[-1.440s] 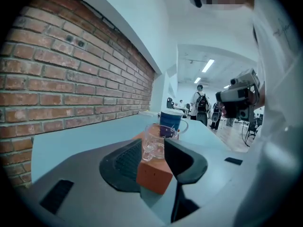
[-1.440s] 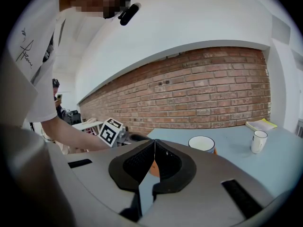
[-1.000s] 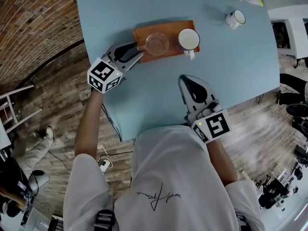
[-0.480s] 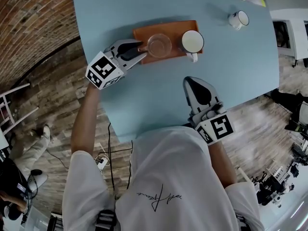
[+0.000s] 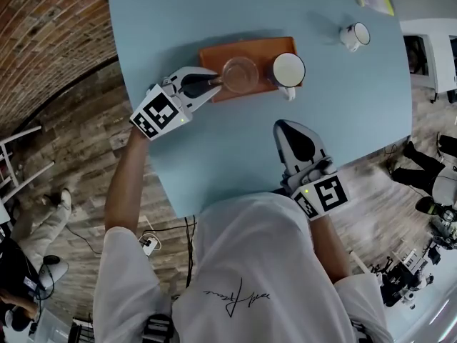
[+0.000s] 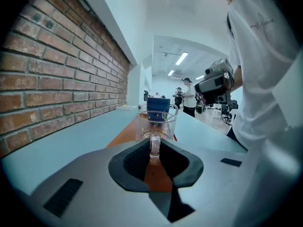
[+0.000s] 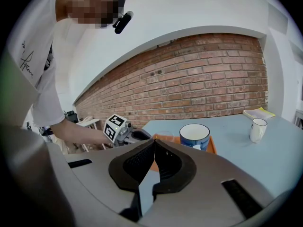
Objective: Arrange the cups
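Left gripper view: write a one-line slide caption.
Left gripper, jaws closing on the handle of a clear glass cup on an orange tray.

Glass cup (image 5: 239,75) on tray (image 5: 214,52), mug (image 5: 288,69) beside — rightward

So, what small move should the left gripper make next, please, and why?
Probably finish squeezing before lifting: the jaws of the left gripper are closing on the handle of the glass cup, apparently touching it already, and the cup stands on the orange tray.
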`<action>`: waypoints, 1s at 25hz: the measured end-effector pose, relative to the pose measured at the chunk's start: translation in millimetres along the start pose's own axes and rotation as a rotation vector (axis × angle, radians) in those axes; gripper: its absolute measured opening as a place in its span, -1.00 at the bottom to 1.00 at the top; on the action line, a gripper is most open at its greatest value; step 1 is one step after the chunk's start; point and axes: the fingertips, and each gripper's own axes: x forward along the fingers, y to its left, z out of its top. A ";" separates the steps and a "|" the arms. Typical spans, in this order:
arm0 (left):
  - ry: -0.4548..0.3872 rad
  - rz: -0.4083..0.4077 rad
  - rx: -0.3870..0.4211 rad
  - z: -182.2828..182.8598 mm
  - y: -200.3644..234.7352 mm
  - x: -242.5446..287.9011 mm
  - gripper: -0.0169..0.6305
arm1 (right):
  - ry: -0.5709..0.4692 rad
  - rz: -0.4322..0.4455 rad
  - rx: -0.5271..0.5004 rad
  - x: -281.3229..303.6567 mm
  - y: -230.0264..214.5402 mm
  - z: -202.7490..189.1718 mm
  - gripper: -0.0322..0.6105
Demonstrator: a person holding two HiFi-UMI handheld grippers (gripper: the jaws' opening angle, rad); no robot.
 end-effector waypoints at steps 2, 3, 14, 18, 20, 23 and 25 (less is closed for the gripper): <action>-0.004 0.006 0.007 0.6 0.1 0.3 -0.76 | 0.000 0.000 0.005 1.4 -0.7 0.8 -0.83; -0.006 0.012 0.011 1.2 0.3 0.6 -0.76 | 0.000 0.000 0.005 2.0 -0.8 1.6 -0.83; -0.032 0.078 -0.009 4.2 -3.1 -0.1 -0.78 | -0.008 0.004 -0.006 0.6 2.1 2.7 -0.83; -0.035 0.115 -0.024 3.4 -5.7 -1.9 -0.79 | -0.013 0.003 -0.009 -1.1 2.1 2.9 -0.83; -0.041 0.136 -0.031 3.4 -7.0 -2.8 -0.79 | -0.017 0.003 -0.011 -1.6 2.3 3.3 -0.83; -0.053 0.165 -0.057 3.9 -9.2 -4.5 -0.79 | -0.024 0.006 -0.012 -2.6 2.9 3.7 -0.83; -0.059 0.184 -0.077 4.1 -10.6 -5.7 -0.79 | -0.027 0.008 -0.012 -3.6 3.2 3.9 -0.83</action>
